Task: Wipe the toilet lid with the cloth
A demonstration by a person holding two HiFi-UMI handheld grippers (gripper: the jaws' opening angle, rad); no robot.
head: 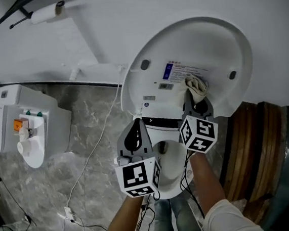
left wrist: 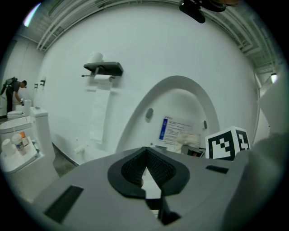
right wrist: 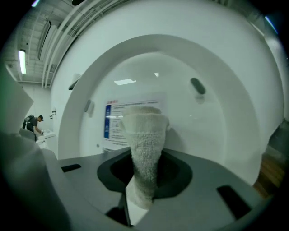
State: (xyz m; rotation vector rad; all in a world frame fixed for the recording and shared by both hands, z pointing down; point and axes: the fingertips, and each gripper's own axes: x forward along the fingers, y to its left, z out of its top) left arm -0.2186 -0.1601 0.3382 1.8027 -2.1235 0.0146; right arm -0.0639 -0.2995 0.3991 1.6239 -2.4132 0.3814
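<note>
The white toilet lid [head: 214, 45] stands raised, with a printed label [head: 177, 72] on its inner face. A cream cloth [head: 196, 87] is bunched against the lid beside that label. My right gripper [head: 193, 99] is shut on the cloth [right wrist: 143, 135], which sticks out between the jaws toward the lid [right wrist: 212, 131]. My left gripper [head: 135, 124] is shut with nothing in it, hovering over the toilet seat [head: 160, 123] left of the right one. From the left gripper view its jaws [left wrist: 147, 169] meet, and the lid [left wrist: 180, 97] and cloth [left wrist: 187, 140] lie ahead.
A second toilet [head: 26, 124] with small items on it stands at the left. A paper roll holder [head: 45, 13] hangs on the wall. A white cable [head: 90, 161] runs over the marbled floor. Wooden rings [head: 249, 148] stand at the right. A person [left wrist: 13, 90] is far off.
</note>
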